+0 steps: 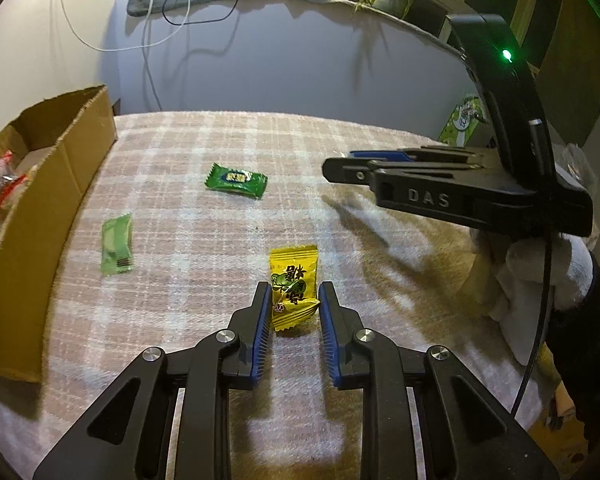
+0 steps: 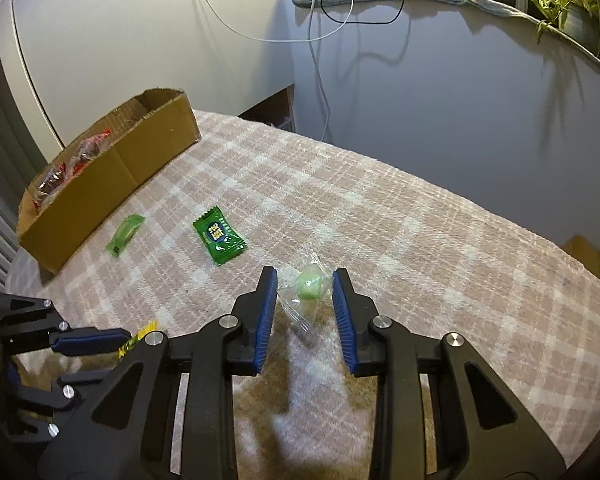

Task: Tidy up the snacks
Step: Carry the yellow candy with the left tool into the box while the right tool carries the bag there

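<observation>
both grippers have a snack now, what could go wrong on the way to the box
1. The right gripper holds the clear-wrapped green candy by thin, slippery film, so it may slip out.
2. The left gripper pinches the yellow packet near one end, so it may twist loose before the cardboard box.
</observation>
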{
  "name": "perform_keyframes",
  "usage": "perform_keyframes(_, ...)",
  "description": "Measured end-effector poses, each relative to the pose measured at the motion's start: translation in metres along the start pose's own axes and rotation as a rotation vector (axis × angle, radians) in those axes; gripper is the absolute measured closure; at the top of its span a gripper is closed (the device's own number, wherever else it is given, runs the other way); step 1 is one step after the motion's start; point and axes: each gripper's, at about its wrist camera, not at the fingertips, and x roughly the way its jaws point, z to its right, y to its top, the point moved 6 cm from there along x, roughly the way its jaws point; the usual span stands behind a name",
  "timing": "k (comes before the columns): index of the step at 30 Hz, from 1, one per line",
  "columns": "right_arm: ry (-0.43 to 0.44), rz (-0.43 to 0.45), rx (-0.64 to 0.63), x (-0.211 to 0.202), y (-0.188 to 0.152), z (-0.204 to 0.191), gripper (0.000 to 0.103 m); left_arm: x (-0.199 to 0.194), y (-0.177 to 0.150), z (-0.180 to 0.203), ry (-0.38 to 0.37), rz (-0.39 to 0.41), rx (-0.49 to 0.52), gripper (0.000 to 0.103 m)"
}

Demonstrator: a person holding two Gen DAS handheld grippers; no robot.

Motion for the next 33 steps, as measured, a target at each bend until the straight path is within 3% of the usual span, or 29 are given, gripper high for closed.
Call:
perform_keyframes(13,0.008,0.063,-0.002,-0.035,0.012,-0.019,0.074,-0.037,0.01,-0.02,0.009,0.08,-0.035,0.081)
perform_keyframes(33,0.089,0.124,-0.118,-0.037,0.074,-0.114,0.074,-0.104,0.028,-0.101,0.085,0.227,-0.12,0.081)
